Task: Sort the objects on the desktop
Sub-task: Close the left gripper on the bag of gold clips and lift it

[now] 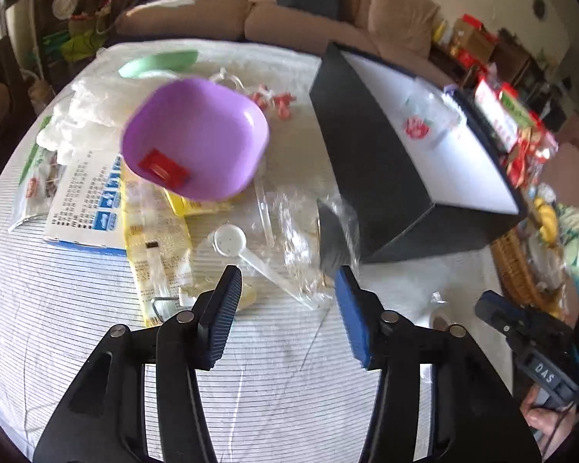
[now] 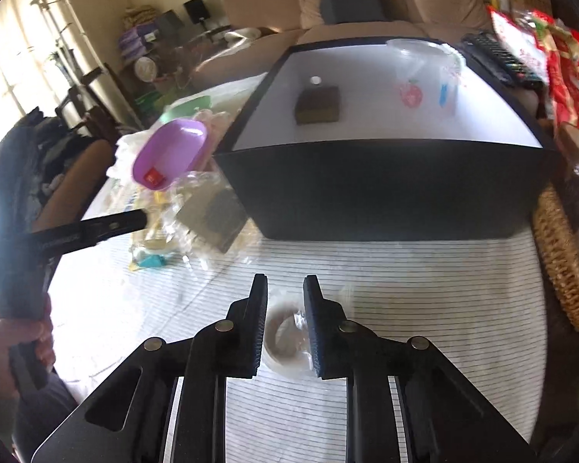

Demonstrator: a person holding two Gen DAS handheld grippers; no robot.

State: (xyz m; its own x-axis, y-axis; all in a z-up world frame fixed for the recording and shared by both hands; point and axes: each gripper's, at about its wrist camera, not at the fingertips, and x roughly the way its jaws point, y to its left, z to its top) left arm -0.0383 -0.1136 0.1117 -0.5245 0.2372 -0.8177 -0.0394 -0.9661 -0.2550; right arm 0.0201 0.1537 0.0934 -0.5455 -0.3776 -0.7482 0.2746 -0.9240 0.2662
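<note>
**Right jaws straddle the tape roll; left jaws stand open and empty**

In the right wrist view the right gripper (image 2: 285, 289) has a pale roll of tape (image 2: 285, 341) between its fingers, low in the centre of the frame. The roll lies flat on the striped tablecloth (image 2: 424, 301), its round hole facing up, so it has no long axis to line up with; the fingers close on its outer rim from either side and appear to be gripping it. A bit of clear film clings to the roll. Straight above in the frame stands the black box (image 2: 386, 193) with its white inside, the likely drop place, already holding a brown block (image 2: 317, 106) and a clear printed cup (image 2: 428, 73).

In the left wrist view the left gripper (image 1: 289, 281) is parted with nothing between the ribbed pads. Just above it lie a white plastic scoop (image 1: 233, 241) and crinkled cellophane (image 1: 308, 227); a glossy purple bowl (image 1: 195, 137) sits upper left.
</note>
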